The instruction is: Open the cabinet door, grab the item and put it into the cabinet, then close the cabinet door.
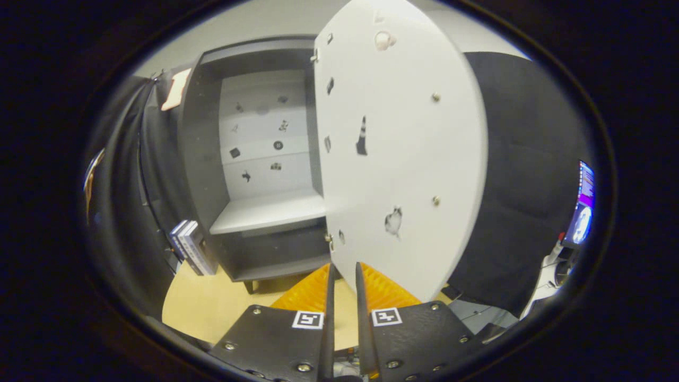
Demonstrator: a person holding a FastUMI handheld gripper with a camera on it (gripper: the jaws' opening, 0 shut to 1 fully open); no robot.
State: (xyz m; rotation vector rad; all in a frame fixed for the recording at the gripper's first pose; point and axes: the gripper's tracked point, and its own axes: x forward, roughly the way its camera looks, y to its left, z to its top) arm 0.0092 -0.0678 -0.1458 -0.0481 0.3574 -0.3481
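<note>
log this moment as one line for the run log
stage: door opened, item not yet grabbed | cabinet door: swung wide open | cabinet shelf: bare | gripper: fingers nearly closed, holding nothing, below door's edge

I find no word, brand or number that I can read anywhere ahead of me. My gripper (344,276) carries two square black-and-white coded markers (308,319), one on each mount behind my jaws, which stand close together with a narrow gap; they are patterns, not letters. The open cabinet door (403,159) and the cabinet's back panel (262,138) bear small dark stickers (362,137), pictures too small to make out. The spines of the books (190,246) beside the cabinet are too blurred to read.
</note>
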